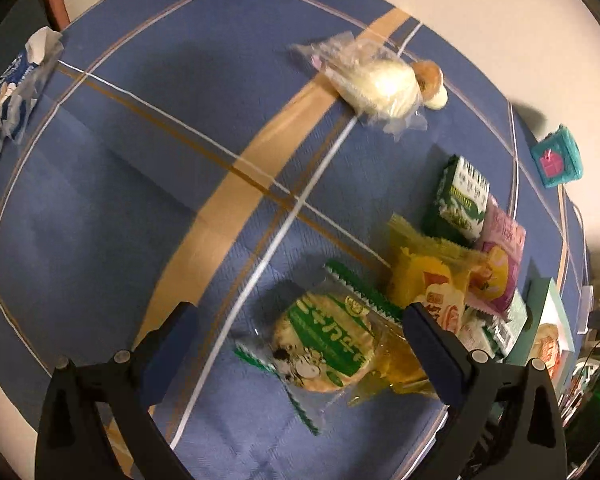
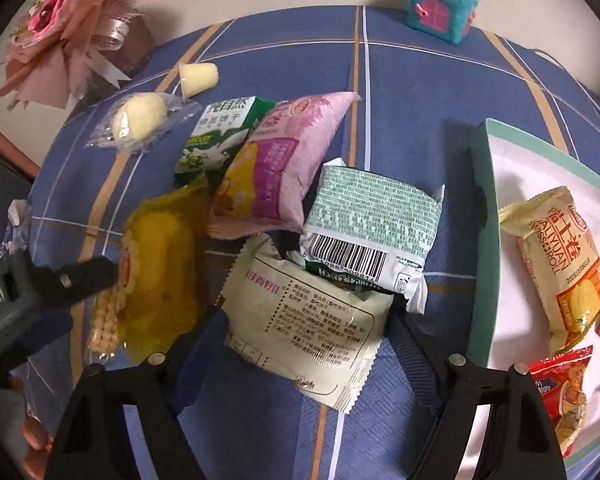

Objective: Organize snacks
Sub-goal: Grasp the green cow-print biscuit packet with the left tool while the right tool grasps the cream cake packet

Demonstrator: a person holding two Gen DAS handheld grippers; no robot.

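A heap of snack packets lies on the blue plaid cloth (image 1: 120, 208). My left gripper (image 1: 300, 328) is open above a round green-and-white rice cracker packet (image 1: 324, 344); its right finger (image 1: 432, 344) is beside a yellow packet (image 1: 424, 272). My right gripper (image 2: 304, 344) is open around a cream packet (image 2: 304, 320) with printed text, fingers on both sides. Behind it lie a mint barcode packet (image 2: 372, 220), a pink packet (image 2: 276, 168), a green carton-style packet (image 2: 220, 136) and the yellow packet (image 2: 160, 264). The left gripper's finger (image 2: 72, 276) shows at that yellow packet.
A mint-rimmed white tray (image 2: 484, 240) on the right holds a cream Swiss roll packet (image 2: 556, 260) and red packets (image 2: 560, 392). A clear-wrapped pale bun (image 1: 376, 84), a teal toy house (image 2: 440, 4), a pink bouquet (image 2: 68, 20) and a blue-white packet (image 1: 8, 96) sit around.
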